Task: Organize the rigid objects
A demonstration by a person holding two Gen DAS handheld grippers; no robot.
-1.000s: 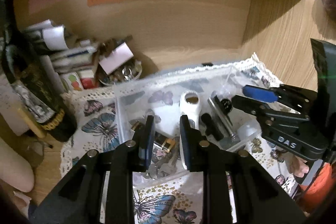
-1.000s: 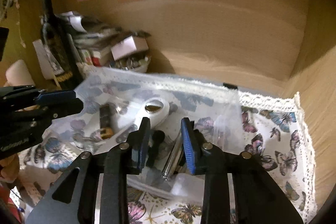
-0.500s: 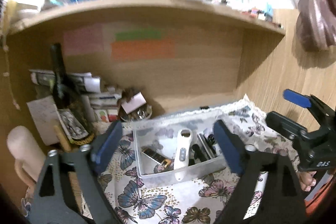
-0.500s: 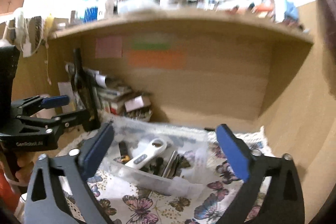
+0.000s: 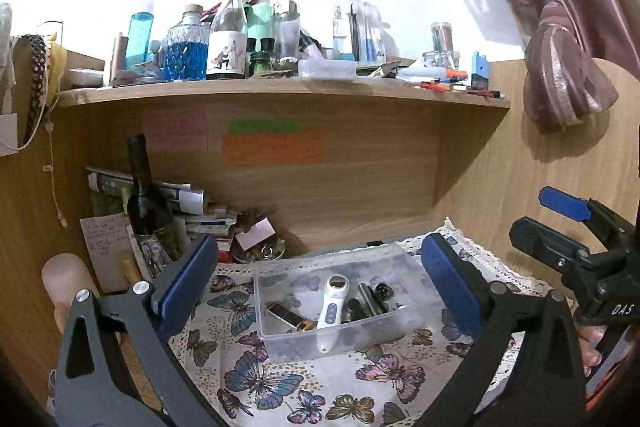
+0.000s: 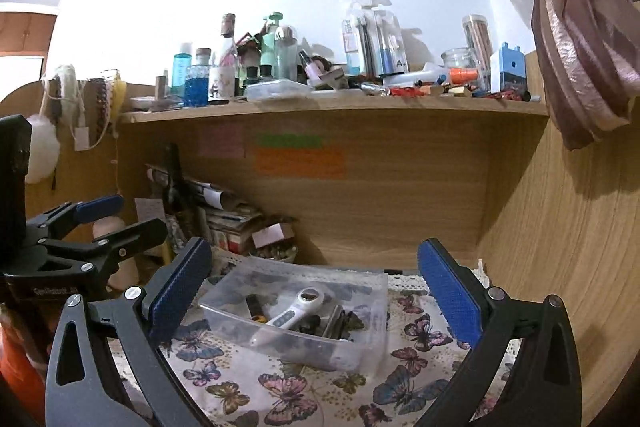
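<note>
A wooden table alcove (image 5: 360, 179) with a cluttered shelf (image 5: 280, 95) above it fills both views, sticky notes (image 5: 272, 147) stuck to its back panel. A butterfly-print cloth (image 5: 280, 383) with a lace edge covers the table. At the back left corner stands a dark wine bottle (image 5: 146, 203) among stacked papers and small boxes.

Near the middle of the cloth, towards the table's back edge, sits a clear plastic bin (image 5: 304, 341) — the rigid objects lie inside it. A white handheld device (image 5: 331, 307) leans lengthwise in the bin, its tip over the near wall; a dark gold-capped tube (image 5: 290, 317) lies to its left, and a silver cylinder (image 5: 370, 301) with other small dark pieces to its right.

The left claw (image 5: 318, 287) hovers in front of the bin, blue pads spread wide and grasping nothing. The right claw (image 6: 314, 291) — likewise released, pads far apart — hangs over the near edge of the cloth, empty.
</note>
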